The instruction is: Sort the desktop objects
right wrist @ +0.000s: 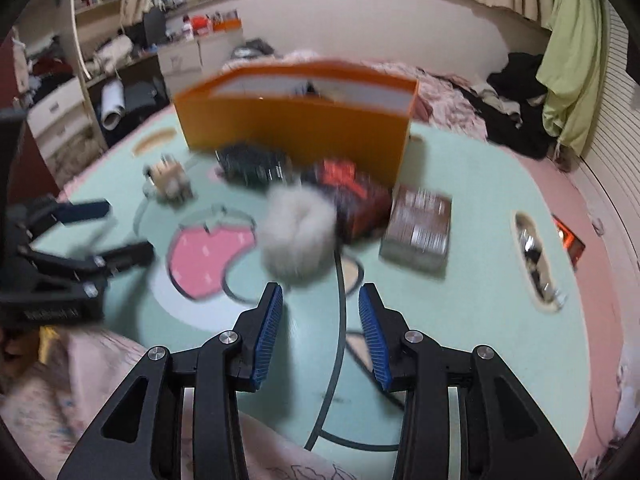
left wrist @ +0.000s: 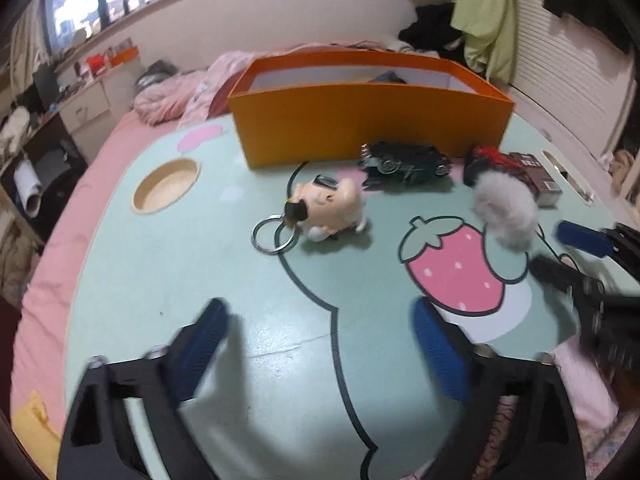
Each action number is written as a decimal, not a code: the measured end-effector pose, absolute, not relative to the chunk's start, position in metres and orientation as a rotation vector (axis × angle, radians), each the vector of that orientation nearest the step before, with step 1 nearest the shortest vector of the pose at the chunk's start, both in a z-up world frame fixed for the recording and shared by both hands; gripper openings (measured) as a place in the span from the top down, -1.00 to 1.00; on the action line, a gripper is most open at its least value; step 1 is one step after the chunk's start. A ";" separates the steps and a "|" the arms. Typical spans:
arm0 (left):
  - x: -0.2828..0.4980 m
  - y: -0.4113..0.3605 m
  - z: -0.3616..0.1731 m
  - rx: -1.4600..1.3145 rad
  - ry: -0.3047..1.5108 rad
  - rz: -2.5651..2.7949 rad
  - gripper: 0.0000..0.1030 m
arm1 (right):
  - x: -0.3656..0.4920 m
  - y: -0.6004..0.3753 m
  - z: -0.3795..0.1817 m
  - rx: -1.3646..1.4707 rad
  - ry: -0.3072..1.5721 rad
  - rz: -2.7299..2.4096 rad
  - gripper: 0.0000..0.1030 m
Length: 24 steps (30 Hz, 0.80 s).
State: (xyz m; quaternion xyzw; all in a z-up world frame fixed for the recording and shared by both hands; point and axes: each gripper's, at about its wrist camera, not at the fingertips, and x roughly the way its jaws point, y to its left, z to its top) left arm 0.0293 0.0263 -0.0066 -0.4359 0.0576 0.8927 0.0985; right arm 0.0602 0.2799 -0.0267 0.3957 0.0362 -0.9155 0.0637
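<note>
Toys and small goods lie on a mint table (left wrist: 160,280) printed with a pink strawberry (left wrist: 456,268). In the left wrist view an orange box (left wrist: 372,120) stands open at upper centre. Just in front of it lies a dark toy car (left wrist: 404,160). Below that, at frame centre, a figurine keychain (left wrist: 328,208) lies on its side, its ring (left wrist: 272,234) toward the left. At right a grey pompom (left wrist: 506,210) sits beside a red toy (left wrist: 492,160) and a brown carton (left wrist: 540,178).

The left gripper (left wrist: 320,344) fills the bottom of that view, jaws spread wide, nothing between them, only bare table. The right gripper (right wrist: 320,332) sits at the bottom of its own blurred view, jaws partly apart and empty, with the pompom just above its tips, not touching. It also shows at the right edge of the left view.
</note>
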 end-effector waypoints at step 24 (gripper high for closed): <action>0.030 0.024 -0.010 -1.252 0.147 2.651 -1.00 | 0.063 0.334 -0.032 1.121 -0.238 -2.934 -0.99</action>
